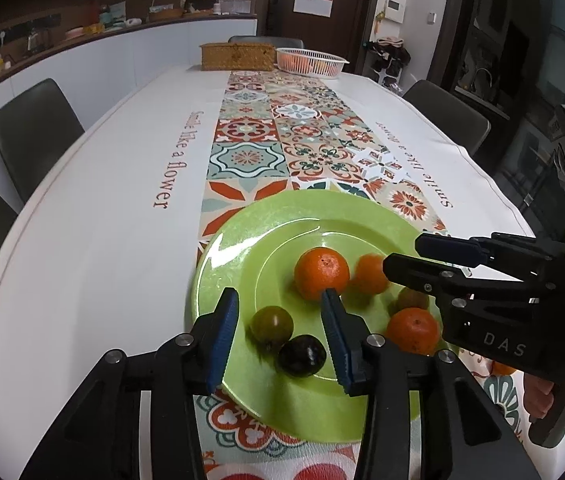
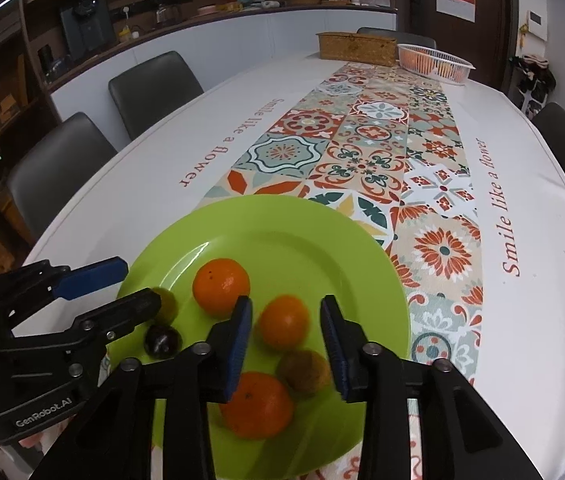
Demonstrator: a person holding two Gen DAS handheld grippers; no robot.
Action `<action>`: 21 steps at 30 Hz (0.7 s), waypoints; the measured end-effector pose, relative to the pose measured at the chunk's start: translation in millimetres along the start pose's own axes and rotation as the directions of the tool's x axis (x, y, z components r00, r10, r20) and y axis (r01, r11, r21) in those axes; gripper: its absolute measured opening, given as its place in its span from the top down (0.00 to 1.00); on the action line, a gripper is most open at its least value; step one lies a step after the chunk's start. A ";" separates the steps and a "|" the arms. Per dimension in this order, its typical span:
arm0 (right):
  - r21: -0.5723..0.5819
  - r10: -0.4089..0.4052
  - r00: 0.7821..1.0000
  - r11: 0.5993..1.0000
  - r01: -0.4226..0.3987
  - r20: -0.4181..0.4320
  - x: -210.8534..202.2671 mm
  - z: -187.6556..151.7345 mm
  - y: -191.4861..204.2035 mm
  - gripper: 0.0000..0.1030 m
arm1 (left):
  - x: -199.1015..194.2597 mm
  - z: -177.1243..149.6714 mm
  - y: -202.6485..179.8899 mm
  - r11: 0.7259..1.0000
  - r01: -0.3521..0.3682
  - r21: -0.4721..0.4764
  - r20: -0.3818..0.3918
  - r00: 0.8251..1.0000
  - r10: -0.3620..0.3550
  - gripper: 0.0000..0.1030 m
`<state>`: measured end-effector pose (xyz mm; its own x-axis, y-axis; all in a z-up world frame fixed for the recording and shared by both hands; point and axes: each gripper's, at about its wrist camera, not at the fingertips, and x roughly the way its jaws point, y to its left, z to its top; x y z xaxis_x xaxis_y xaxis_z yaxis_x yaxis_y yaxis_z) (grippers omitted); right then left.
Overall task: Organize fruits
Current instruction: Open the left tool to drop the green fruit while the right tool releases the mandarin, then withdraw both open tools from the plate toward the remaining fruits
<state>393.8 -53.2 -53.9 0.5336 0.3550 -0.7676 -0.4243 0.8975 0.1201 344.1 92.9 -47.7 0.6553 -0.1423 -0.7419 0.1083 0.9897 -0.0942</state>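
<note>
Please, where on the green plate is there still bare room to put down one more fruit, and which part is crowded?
The green plate is bare across its far half, beyond the farthest orange, and along its far right rim beside the patterned runner. The near half is crowded: three oranges, two greenish fruits and a dark plum lie there, with the left gripper and right gripper open above them.

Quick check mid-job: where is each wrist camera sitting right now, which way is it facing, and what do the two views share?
Left wrist: over the plate's near-left edge, looking down the table; own open left gripper frames two dark fruits, right gripper enters from the right, with a hand on its handle.
Right wrist: over the plate's near-right edge, same heading; own open gripper over the oranges, left gripper enters from the left.
Shared: plate, three oranges, dark fruits, basket, box.
</note>
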 end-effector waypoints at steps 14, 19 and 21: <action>-0.050 0.002 0.991 0.999 0.004 0.136 -80.2 -15.4 17.2 0.61 | -77.7 -6.5 -22.2 0.999 -0.014 0.041 0.133 0.991 0.009 0.53; -0.053 0.020 0.983 0.999 -0.011 0.183 -110.2 -23.1 22.0 0.61 | -108.8 -13.5 -34.6 0.998 -0.004 0.064 0.189 0.982 -0.008 0.48; -0.051 0.021 0.980 0.999 -0.011 0.199 -120.9 -27.1 22.5 0.61 | -117.5 -17.4 -37.9 0.998 0.003 0.065 0.199 0.980 -0.016 0.48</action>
<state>299.9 -83.1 24.5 0.6596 0.4190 -0.6240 -0.4671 0.8789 0.0965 250.0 72.4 31.5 0.7888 -0.1591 -0.5937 0.1585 0.9859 -0.0535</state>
